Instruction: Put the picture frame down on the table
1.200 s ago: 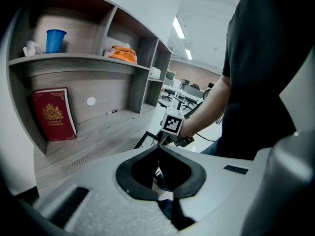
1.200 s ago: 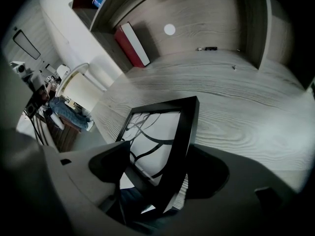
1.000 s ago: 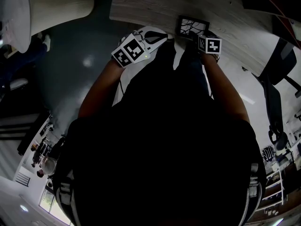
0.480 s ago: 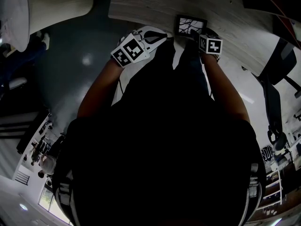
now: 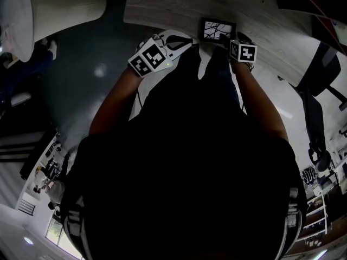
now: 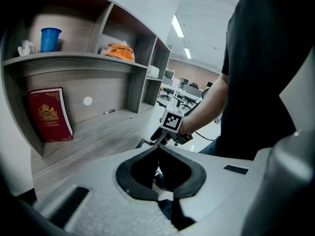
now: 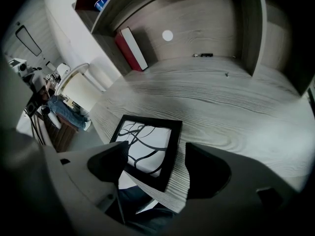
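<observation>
The picture frame (image 5: 217, 30), black with a white sheet of black curved lines, lies flat at the near edge of the grey wooden table (image 5: 179, 4). In the right gripper view the frame (image 7: 147, 144) sits between my right gripper's (image 7: 156, 151) wide-apart jaws, one corner past the table edge. No finger visibly presses on it. In the head view the right gripper (image 5: 225, 39) is just right of the frame. My left gripper (image 5: 184, 41) hangs left of the frame at the table edge, its fingertips touching and nothing between them (image 6: 160, 147).
A shelf unit stands at the back of the table (image 7: 236, 112), with a red book (image 6: 48, 114), a blue cup (image 6: 50, 38), an orange thing (image 6: 118, 52) and a pen (image 7: 203, 55). A white cylinder (image 5: 65, 7) stands at left, an office chair (image 5: 320, 75) at right.
The frame has shifted slightly farther onto the table and its white face now shows plainly. Both grippers have stayed almost where they were.
</observation>
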A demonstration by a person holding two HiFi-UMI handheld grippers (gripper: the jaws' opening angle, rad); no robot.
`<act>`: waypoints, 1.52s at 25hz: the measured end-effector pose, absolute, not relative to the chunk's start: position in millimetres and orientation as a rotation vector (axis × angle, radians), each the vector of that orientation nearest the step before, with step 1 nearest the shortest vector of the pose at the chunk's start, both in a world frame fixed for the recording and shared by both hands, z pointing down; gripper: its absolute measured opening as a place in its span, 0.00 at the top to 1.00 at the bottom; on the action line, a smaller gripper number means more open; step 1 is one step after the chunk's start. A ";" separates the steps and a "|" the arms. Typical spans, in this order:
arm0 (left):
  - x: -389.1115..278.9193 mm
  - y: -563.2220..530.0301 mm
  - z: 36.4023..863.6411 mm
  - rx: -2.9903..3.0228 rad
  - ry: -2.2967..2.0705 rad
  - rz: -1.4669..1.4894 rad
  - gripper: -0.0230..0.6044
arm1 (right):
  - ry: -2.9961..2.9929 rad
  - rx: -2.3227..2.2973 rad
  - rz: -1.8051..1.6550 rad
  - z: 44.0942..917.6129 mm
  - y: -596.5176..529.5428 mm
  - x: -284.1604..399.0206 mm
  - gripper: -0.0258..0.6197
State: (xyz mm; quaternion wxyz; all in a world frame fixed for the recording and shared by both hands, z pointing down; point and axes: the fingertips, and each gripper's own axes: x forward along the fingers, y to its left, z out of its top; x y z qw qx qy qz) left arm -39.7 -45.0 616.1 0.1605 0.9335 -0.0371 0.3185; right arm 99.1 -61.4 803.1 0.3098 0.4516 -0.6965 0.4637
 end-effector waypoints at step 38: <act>6.1 -85.8 540.7 2.849 -0.181 0.888 0.93 | -2.008 1.338 1.084 650.2 -87.5 180.0 0.61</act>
